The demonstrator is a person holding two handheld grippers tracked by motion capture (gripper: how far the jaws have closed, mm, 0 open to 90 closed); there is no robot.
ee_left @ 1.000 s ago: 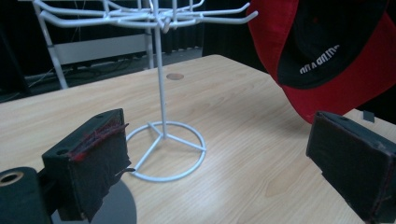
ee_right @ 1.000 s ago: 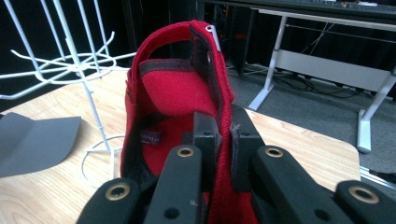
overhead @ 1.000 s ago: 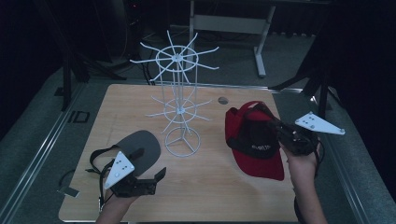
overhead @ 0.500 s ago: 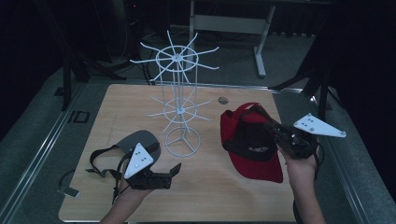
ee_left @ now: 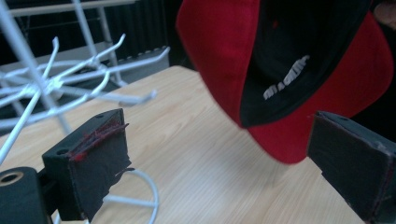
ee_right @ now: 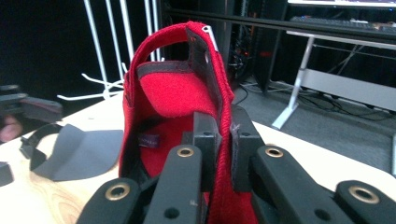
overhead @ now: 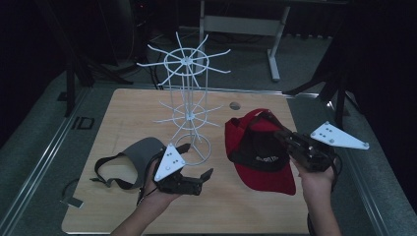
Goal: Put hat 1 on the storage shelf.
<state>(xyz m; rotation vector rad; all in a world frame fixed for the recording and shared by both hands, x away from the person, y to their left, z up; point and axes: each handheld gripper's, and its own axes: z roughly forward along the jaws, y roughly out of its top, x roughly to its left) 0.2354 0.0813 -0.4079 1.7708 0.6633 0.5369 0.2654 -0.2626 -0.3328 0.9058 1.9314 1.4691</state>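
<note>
The right gripper has its 2 jaws clamped on the edge of the red fabric baseball cap, lifted off the wooden table. The left gripper hovers wide open, empty, beside the white wire rack.

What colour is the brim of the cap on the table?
Red; the cap shows its brim best in the left gripper view.

You work at a wooden table in a dark room, grey carpet underfoot, a white-legged desk beyond.
</note>
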